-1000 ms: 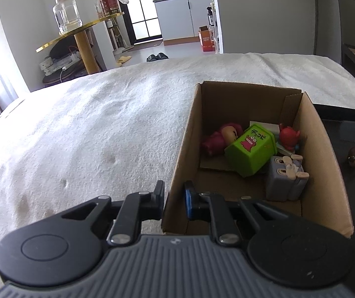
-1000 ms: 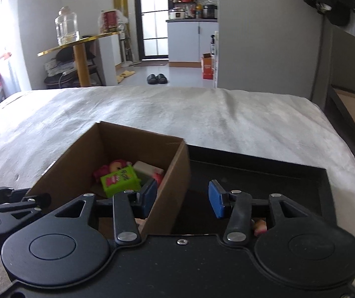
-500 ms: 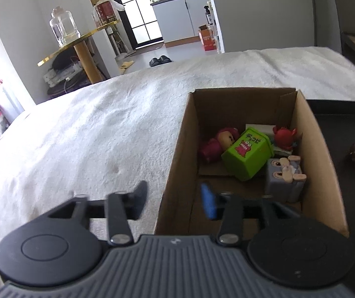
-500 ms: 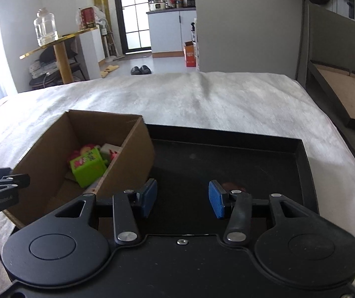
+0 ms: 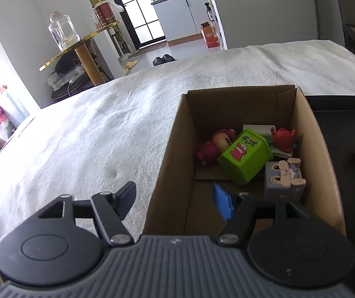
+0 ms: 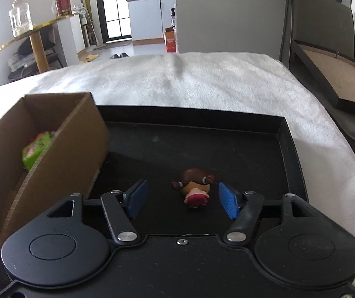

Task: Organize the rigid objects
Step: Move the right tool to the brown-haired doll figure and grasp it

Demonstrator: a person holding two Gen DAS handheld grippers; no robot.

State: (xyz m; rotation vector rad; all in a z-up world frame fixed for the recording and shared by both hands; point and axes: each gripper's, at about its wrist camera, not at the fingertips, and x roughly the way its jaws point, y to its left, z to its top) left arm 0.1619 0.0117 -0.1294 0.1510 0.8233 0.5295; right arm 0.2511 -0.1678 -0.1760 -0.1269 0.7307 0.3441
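My left claw [image 5: 175, 202] was opening astride the cardboard box [image 5: 170, 154] wall, gripping nothing. My right claw [image 6: 182, 200] was opening around the doll [image 6: 194, 188] at its twelve o'clock on the black tray [image 6: 286, 149]; next I judged: close, lift, box it

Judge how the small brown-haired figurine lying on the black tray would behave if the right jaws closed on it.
The figurine looks like hard moulded plastic, so probably stiff and light. Its rounded head may slip or swivel between flat pads. Lying on its side on the smooth tray, it could skid if nudged by the opening right gripper.
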